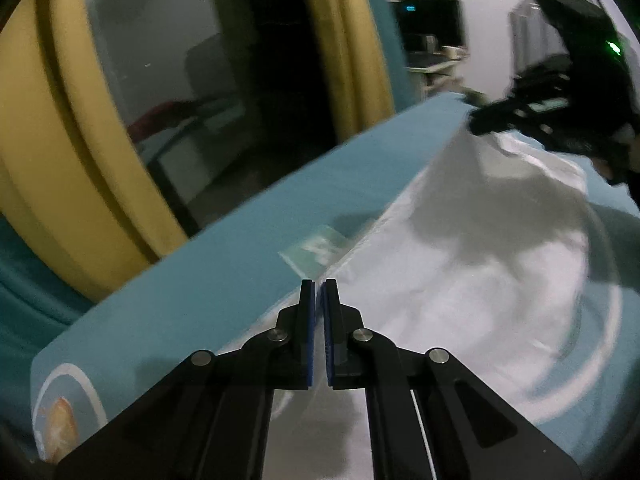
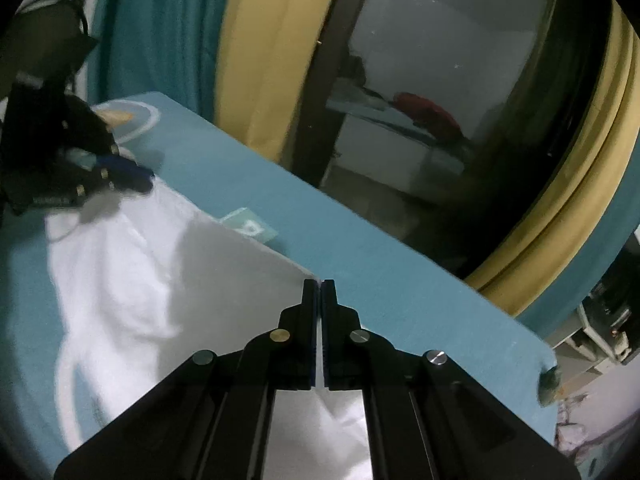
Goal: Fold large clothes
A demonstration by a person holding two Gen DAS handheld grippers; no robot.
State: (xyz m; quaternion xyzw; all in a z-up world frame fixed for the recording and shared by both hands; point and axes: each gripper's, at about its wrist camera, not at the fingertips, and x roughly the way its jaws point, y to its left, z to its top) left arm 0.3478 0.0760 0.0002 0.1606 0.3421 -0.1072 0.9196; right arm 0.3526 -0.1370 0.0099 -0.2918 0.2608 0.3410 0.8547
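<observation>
here, left claw pinched fully closed on the near edge of the white garment, thin cloth caught between the blue pads; right claw likewise clamped tight on another stretch of the same edge, fabric running under and behind the tips. garment spread ahead and to the inner side of each claw, over the teal bed cover, part lifted into a taut sheet between the two grips, the rest lying creased further off. small pale card or packet just beyond the lifted edge, partly tucked under it. likely trouble: thin slippery cloth sliding out of one grip if pulled unevenly, leaving a lopsided fold; only one layer caught, so the lower layer staying behind; the card getting dragged or folded in; wrinkles already in the far half getting locked under the fold. cannot tell how deep the cloth sits in either pinch.
</observation>
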